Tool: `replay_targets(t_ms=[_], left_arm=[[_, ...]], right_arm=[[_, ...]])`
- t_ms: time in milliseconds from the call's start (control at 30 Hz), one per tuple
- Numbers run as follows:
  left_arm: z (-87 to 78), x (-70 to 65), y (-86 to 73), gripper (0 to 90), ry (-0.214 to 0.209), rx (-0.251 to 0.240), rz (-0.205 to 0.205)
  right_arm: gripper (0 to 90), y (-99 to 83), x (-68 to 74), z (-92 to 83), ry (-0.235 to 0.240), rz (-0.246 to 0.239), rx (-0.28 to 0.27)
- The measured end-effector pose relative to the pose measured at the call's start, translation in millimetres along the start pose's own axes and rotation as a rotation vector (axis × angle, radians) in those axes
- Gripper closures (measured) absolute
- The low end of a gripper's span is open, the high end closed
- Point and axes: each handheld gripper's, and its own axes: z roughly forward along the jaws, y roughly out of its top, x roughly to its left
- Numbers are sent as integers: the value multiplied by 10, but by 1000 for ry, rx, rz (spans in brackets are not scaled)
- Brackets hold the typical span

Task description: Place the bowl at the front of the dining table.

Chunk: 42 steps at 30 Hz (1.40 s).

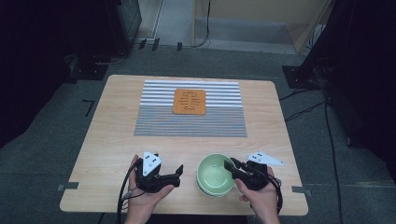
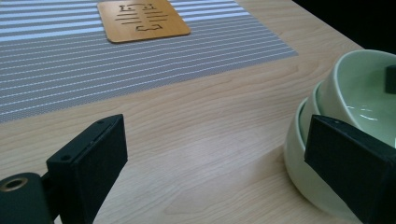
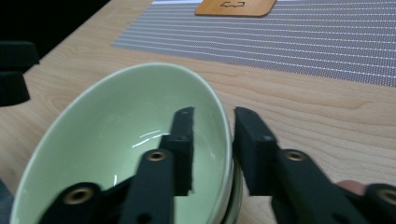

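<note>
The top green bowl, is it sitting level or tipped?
Tipped. In the left gripper view the top bowl leans inside the lower bowl, and the right gripper straddles its rim.

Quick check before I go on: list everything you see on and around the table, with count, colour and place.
Bowls: at least two, pale green, stacked, near edge of the table, right of centre; top one tilted.
Placemat: one, grey and white striped, centre, towards the far side.
Coaster: one, orange-brown wood with cut-out slots, on the far part of the placemat.
Table: one, light wood.
Floor cables: several, black, on grey carpet right of the table.
Left gripper: black, jaws open, just left of the bowls, held in the left hand.
Right gripper: black, jaws straddling the top bowl's rim, held in the right hand.
</note>
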Motion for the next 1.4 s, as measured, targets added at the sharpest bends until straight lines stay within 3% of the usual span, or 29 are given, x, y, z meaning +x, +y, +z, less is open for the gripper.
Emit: replay_targets(t_ms=[33,333,400,467,600,667,700,800,833,900,967,1067,1167,1233,1400], left_arm=[[1,-11,1,64,-1,3,4],[65,-160,-7,70,-40,6,13],[71,-206,2,131,-52,-1,16],[78,-232,8,135,-61,-2,17],[145,-380,39,160,-122,5,17],[156,-405,41,240,-124,3,18],[207,-477,44,256,-123,13,30],[280,-536,38,334,-107,34,38],[325,-572,29,405,-97,43,46],[367,-610,20,432,-83,52,54],[444,-683,12,562,-48,67,79],[487,-718,14,643,-32,66,91],[543,-780,16,788,-8,77,152],[557,-820,20,794,20,75,189],[571,-816,26,819,23,41,191]], right_arm=[[821,-20,20,19,-30,-27,-7],[838,-97,19,25,-44,-151,-90],[839,-115,12,32,-42,-180,-117],[840,-132,11,41,-46,-204,-138],[841,-155,17,48,-53,-251,-173],[841,-159,12,50,-50,-257,-178],[841,-168,6,54,-47,-259,-186],[841,-176,4,57,-46,-264,-195],[840,-185,-1,61,-43,-266,-205],[840,-188,-3,62,-43,-267,-207],[840,-194,-8,63,-39,-263,-213],[839,-198,-7,64,-39,-262,-218],[839,-199,-8,63,-37,-260,-222],[839,-199,-7,62,-38,-259,-223],[836,-206,-14,55,-36,-248,-216]])
